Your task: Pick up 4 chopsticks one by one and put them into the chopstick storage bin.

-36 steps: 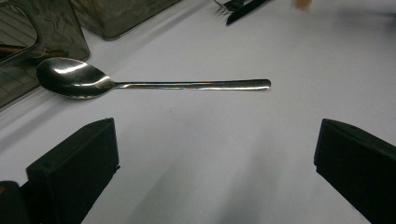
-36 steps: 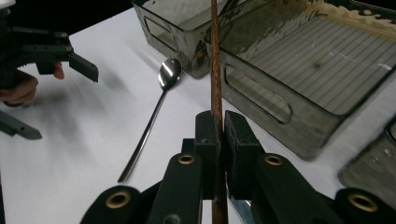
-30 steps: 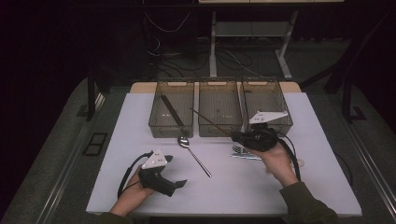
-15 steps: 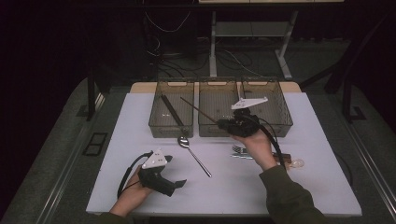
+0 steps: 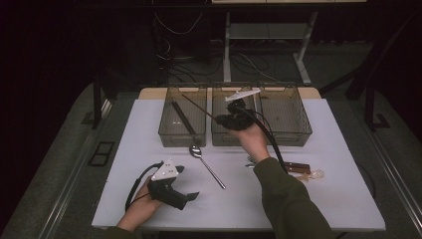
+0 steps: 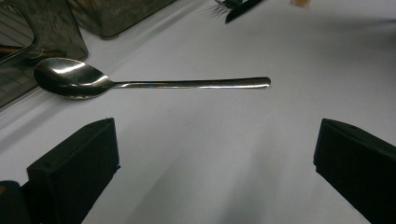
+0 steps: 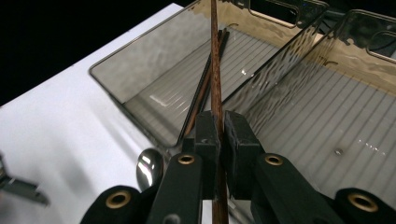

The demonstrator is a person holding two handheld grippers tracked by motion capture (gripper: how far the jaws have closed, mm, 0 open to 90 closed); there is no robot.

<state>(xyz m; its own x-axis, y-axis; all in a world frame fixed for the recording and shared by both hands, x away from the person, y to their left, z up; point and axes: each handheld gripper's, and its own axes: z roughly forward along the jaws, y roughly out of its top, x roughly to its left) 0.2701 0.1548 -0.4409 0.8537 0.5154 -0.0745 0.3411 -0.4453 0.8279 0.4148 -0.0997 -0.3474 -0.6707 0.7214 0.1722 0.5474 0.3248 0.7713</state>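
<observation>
Two grippers on the white table (image 5: 149, 129), and nearest the person the left gripper (image 5: 191, 197) rests low on the tabletop, jaws spread wide with nothing between them. Just ahead of it in the left gripper view lies the spoon (image 6: 140, 83), flat on the table, bowl toward the trays, handle running away to the right, clear of both jaws. Further right on the table, a small cluster of cutlery (image 5: 293, 168) sits beside the right forearm, too small to sort out. Up at the trays now: the right gripper (image 7: 220, 135) is clamped tight on a dark wooden chopstick (image 7: 215, 60), pads pressing both sides. From the high view the stick slants up and left from the gripper, over the left tray (image 5: 166, 130). Inside that tray another chopstick (image 5: 183, 118) lies on the ribbed floor. Beyond, the middle tray (image 5: 221, 139) and the right tray (image 5: 298, 137) stand side by side.
</observation>
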